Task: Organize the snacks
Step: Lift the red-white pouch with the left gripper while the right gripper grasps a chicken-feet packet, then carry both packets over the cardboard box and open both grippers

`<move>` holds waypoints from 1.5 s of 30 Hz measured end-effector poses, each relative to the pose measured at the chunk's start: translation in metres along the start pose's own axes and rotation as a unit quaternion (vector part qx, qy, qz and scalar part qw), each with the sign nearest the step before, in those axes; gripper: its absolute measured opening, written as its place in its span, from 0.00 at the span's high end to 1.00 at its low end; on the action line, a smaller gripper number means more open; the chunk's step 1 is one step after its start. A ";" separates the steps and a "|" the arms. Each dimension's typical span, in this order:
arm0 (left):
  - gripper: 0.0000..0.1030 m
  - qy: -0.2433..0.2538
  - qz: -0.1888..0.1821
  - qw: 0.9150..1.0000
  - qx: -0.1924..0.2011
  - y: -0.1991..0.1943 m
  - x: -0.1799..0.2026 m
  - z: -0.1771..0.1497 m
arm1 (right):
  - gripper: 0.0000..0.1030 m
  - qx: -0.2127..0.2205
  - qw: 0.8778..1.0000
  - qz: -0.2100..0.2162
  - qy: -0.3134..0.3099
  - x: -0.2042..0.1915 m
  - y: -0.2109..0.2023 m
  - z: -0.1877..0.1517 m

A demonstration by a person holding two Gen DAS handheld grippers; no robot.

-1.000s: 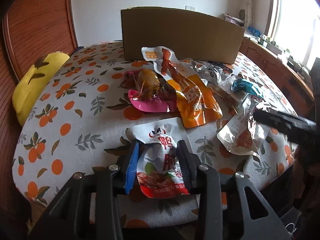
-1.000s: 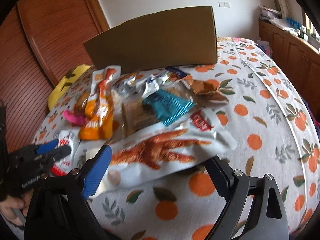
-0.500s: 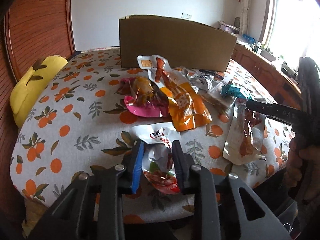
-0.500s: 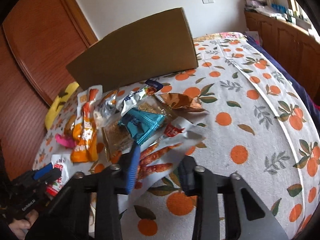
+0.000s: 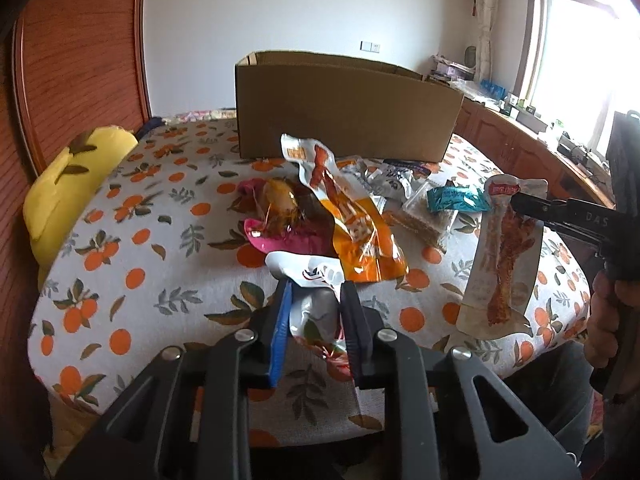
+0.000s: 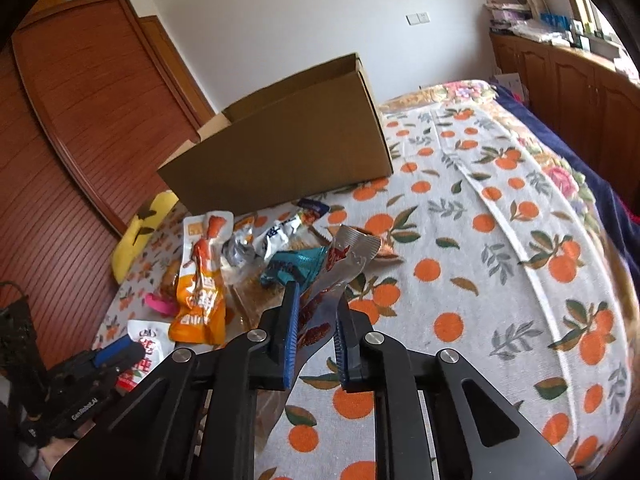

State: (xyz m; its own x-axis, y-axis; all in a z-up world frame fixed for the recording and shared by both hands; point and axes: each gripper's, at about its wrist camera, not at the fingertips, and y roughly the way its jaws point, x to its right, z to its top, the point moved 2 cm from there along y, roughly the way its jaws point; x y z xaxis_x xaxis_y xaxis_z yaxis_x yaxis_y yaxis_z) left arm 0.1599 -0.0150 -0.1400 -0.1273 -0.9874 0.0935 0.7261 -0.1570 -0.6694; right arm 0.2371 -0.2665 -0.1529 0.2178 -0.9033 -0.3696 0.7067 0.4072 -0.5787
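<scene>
Pinching a white snack pouch [image 5: 316, 280] low centre, the left gripper [image 5: 316, 312] jaws grip it; the right gripper [image 6: 316, 332] jaws are closing on a clear chicken-foot packet [image 6: 320, 316].

On the black body of my right gripper [image 5: 520, 203], seen from my left camera, I can read the pale letters "DAS". From my right camera, the side of my left gripper [image 6: 120, 354] carries small white lettering that reads "GenRobot.AI". The white pouch [image 6: 149, 350] it holds has large red Chinese characters, one of them "鸭". The orange packet [image 6: 200, 300] and the long clear packet [image 5: 502, 256] bear print too, but too small and crumpled to read.
</scene>
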 end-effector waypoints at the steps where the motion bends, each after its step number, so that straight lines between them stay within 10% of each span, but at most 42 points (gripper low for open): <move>1: 0.79 0.002 0.002 1.000 0.003 -0.002 0.001 0.001 | 0.88 0.001 1.000 0.000 0.000 0.000 -0.001 0.001; 28: 0.79 -0.002 -0.011 0.997 0.073 -0.035 0.003 0.032 | 0.94 0.052 0.991 -0.029 -0.124 -0.036 -0.041 0.043; 45: 0.79 0.050 -0.019 0.990 0.127 -0.025 0.008 0.138 | 0.94 0.088 0.976 -0.023 -0.197 -0.067 -0.048 0.118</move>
State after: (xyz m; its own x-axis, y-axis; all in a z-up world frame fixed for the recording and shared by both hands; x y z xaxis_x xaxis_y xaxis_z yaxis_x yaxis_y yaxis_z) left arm 0.2339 -0.0209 -0.0210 -0.2149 -0.9761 0.0322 0.8646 -0.2055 -0.4586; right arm 0.2680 -0.2418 -0.0144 0.4007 -0.9160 -0.0190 0.8186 0.3673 -0.4415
